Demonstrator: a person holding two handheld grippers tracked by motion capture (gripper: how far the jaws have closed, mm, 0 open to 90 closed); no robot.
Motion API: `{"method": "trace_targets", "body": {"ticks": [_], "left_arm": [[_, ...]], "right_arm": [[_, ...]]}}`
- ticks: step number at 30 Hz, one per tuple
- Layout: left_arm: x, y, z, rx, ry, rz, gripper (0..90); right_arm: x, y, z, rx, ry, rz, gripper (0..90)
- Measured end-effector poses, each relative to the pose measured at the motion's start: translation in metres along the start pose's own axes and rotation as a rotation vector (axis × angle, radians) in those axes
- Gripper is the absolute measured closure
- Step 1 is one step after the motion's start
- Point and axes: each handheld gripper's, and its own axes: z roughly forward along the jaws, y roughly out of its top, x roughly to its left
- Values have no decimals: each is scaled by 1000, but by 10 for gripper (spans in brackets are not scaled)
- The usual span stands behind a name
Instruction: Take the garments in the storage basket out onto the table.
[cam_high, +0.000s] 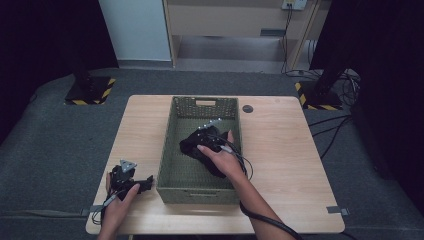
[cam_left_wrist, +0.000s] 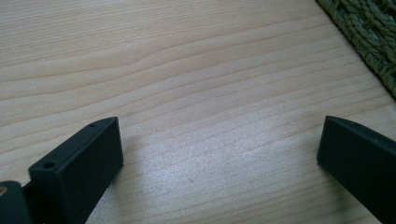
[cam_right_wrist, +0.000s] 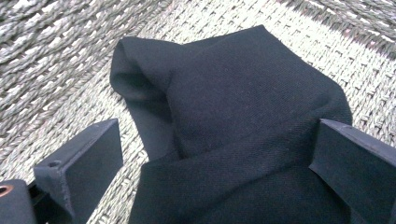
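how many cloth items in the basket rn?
1: a black cloth bunched on the floor of the green woven basket, between the open jaws of the right gripper. Anything beneath it would be hidden.

A woven basket (cam_high: 170, 170) sits mid-table (cam_high: 280, 165) with a crumpled cloth (cam_high: 192, 146) inside, the right gripper (cam_high: 212, 135) over it, the left gripper (cam_high: 131, 181) left of the basket.
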Motion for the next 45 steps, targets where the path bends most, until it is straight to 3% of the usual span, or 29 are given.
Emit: {"method": "trace_targets", "body": {"ticks": [45], "left_arm": [[0,0,0,0,0,0,0]], "right_arm": [[-18,2,37,108,-13,47,10]]}}
